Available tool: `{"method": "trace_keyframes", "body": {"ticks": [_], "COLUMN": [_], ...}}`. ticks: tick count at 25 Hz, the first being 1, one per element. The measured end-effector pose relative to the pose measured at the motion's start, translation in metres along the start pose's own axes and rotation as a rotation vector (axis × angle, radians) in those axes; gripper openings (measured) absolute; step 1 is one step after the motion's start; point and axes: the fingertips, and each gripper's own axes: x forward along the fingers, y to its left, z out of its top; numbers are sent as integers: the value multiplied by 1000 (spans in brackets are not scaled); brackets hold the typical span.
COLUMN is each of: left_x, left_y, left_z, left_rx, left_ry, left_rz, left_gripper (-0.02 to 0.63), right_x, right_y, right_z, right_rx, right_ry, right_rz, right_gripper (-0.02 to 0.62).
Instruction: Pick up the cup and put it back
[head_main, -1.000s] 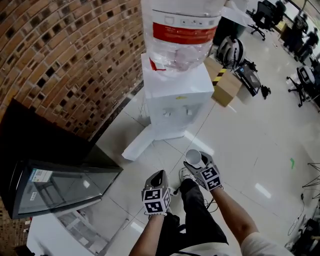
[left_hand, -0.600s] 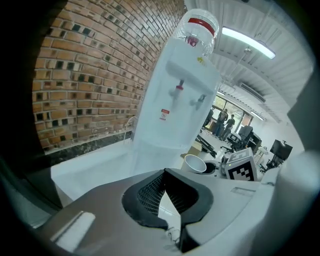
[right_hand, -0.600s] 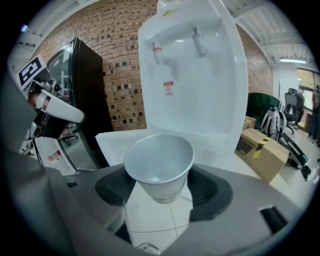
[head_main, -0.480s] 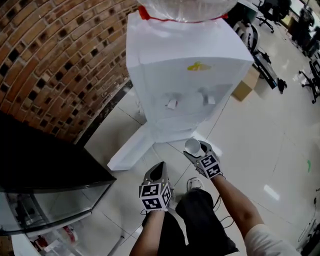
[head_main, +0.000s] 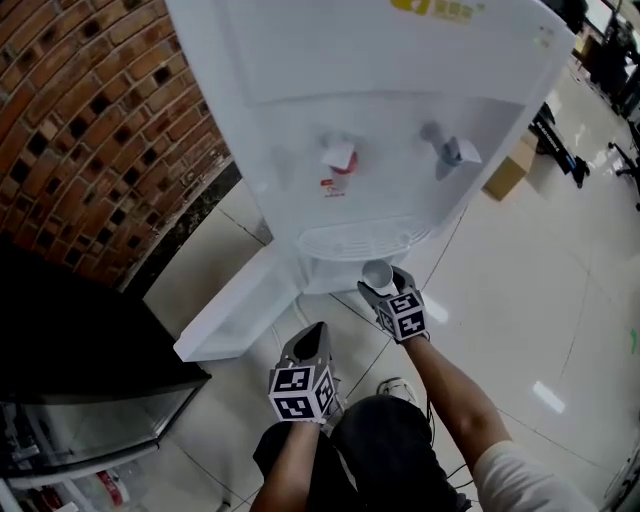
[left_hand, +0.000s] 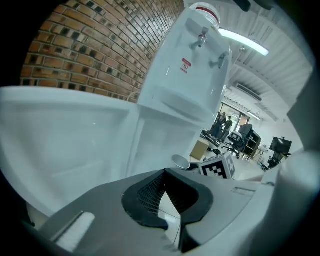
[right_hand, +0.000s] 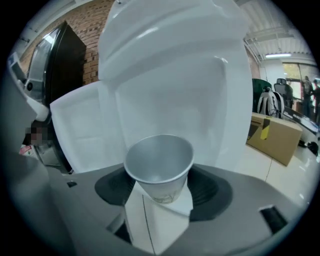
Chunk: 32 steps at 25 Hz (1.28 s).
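Observation:
A white paper cup (head_main: 377, 273) stands upright between the jaws of my right gripper (head_main: 385, 285), which is shut on its lower wall. In the right gripper view the cup (right_hand: 159, 160) fills the middle, with the right gripper (right_hand: 160, 187) pointing at the white water dispenser (right_hand: 175, 75). The cup hangs just below the dispenser's drip tray (head_main: 360, 240), in front of the lower cabinet. My left gripper (head_main: 313, 338) is lower and to the left, its tips together with nothing between them. From the left gripper (left_hand: 164, 175) the cup (left_hand: 180, 161) shows to the right.
The dispenser's lower door (head_main: 235, 315) stands swung open to the left over the tiled floor. A red tap (head_main: 338, 155) and a grey tap (head_main: 450, 150) stick out above. Left is a brick wall (head_main: 90, 120) and a black glass cabinet (head_main: 80, 400). A cardboard box (head_main: 512, 168) lies right.
The view and both grippers have dropped and closed in on the dispenser, which now looms large. The cup has stayed in the right gripper and come under the drip tray.

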Motion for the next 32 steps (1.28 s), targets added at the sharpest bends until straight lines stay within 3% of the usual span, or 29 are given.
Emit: {"method": "trace_keyframes", "body": {"ticks": [11, 20, 24, 32], "left_x": [31, 22, 16, 11], "left_y": [42, 54, 59, 61], "left_z": [-12, -22, -19, -12], "left_rx": [7, -24, 8, 22], "left_ry": [-14, -29, -35, -50], "left_rz": [45, 90, 142, 158], "left_gripper": [0, 0, 0, 0], "right_x": [89, 117, 124, 130], "right_y": [3, -8, -9, -14], "right_z": [-4, -7, -15, -21], "right_rx": [-68, -44, -35, -15], "right_ry": [-5, 9, 25, 35], "right_rz": [-3, -8, -12, -20], "right_gripper": [331, 331, 334, 342]}}
